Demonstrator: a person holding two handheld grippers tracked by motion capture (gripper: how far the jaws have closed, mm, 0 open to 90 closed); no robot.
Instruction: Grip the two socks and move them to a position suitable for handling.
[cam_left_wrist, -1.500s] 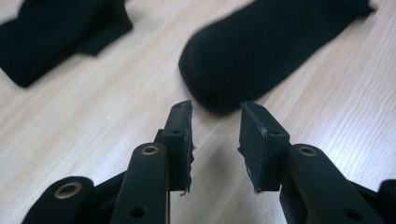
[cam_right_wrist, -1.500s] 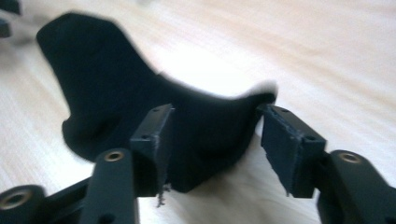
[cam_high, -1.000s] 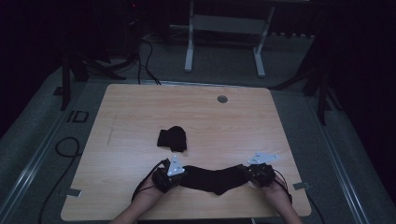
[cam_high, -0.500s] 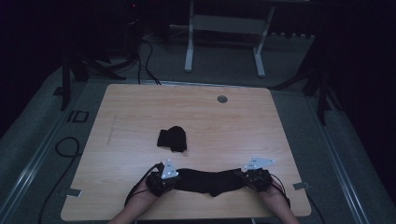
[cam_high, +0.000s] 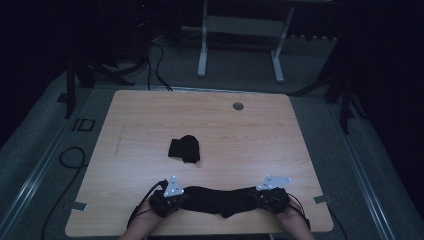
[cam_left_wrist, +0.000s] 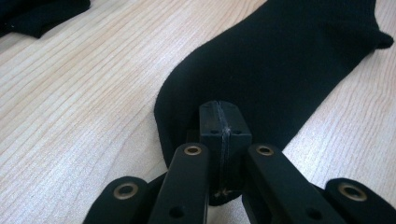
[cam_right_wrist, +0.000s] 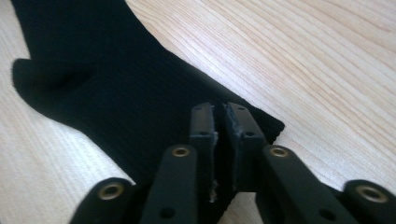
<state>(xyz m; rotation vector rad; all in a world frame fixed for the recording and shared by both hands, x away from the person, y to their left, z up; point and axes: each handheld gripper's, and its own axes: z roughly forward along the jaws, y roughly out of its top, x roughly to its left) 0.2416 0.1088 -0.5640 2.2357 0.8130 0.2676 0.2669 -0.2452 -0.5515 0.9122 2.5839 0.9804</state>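
Note:
A black sock (cam_high: 220, 199) lies stretched flat along the wooden table's (cam_high: 150, 115) front edge, between my two grippers. My left gripper (cam_high: 175, 200) holds its left end. In the left gripper view the pads (cam_left_wrist: 222, 109) are pressed together on the edge of the sock (cam_left_wrist: 280, 60). My right gripper (cam_high: 262, 197) is at the sock's other end. In the right gripper view its jaws (cam_right_wrist: 220, 109) have just been opening: a narrow gap shows between the pads, with the cuff of the sock (cam_right_wrist: 116, 84) lying slack between them.
A second black sock (cam_high: 184, 148), folded, rests at the table's middle, and its edge shows in the left gripper view (cam_left_wrist: 37, 14). A round grommet (cam_high: 238, 106) sits near the far edge. Cables (cam_high: 70, 155) lie on the floor at left. A metal frame (cam_high: 202, 45) stands behind.
Both hands have drawn the sock toward the table's front edge and lowered it, and it now lies flatter on the wood.

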